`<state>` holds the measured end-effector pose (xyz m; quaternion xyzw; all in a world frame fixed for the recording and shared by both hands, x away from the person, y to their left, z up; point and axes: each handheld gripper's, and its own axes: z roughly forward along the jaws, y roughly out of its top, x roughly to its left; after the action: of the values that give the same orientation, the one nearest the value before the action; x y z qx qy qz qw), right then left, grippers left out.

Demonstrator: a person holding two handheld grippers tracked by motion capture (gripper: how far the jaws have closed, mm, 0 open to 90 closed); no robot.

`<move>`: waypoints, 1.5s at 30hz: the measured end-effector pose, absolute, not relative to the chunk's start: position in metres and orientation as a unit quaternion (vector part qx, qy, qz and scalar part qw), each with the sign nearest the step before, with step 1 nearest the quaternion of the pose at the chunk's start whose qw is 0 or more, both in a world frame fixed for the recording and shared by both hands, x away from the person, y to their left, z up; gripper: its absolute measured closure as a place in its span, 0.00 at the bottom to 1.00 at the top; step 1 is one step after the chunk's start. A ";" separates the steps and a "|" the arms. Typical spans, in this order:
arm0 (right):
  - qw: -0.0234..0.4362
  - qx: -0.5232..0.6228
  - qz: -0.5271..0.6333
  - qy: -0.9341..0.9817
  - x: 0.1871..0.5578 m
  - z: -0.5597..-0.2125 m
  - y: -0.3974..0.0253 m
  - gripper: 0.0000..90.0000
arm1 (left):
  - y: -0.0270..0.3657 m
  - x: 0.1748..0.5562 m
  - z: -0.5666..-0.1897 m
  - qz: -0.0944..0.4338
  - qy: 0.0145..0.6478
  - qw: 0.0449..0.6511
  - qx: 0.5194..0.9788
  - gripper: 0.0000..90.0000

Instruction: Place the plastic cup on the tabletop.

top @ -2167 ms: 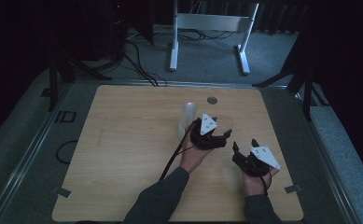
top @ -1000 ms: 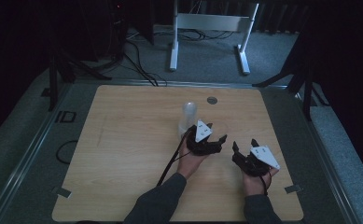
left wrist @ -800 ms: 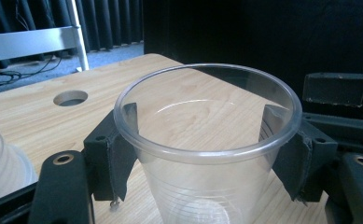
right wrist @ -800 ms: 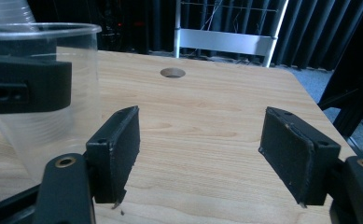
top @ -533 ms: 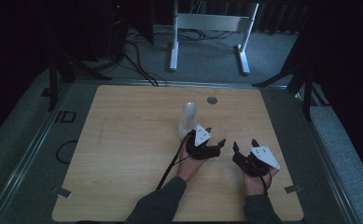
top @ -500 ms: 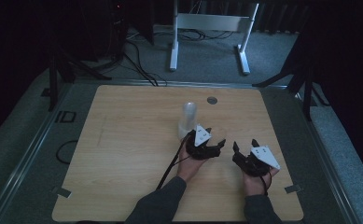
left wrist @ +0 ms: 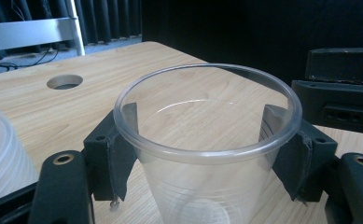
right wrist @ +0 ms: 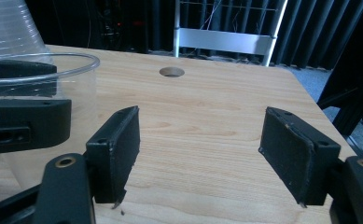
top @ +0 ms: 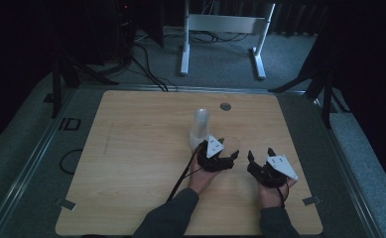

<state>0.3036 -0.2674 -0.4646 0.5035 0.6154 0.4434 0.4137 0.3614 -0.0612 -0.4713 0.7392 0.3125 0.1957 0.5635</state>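
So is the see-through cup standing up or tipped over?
Standing up. In the left gripper view the clear cup has its round rim on top, mouth open upward, between the left gripper fingers, with wood showing through it.

Both tongs are black with flat pads and brass-ringed screws. The left tongs [top: 225, 157] and right tongs [top: 260, 154] carry grey three-cornered plates. Sleeves are dark.

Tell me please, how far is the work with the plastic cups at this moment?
One clear cup already stands apart from the stack of cups, between the jaws of the left gripper. That grasp is in hand: both pads lie at the cup's wall under the rim, though I cannot tell how firm the grip is. The right gripper waits open over bare table. Left to do, probably: carrying the cup to its place.
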 end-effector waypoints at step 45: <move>0.413 0.502 0.443 0.617 0.303 -0.466 -0.266 0.31 | -0.064 0.353 -0.491 0.210 0.307 0.539 0.755 0.31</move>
<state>0.3034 -0.2664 -0.4657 0.5019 0.6175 0.4431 0.4129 0.3527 -0.0638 -0.4910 0.7555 0.3067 0.2104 0.5394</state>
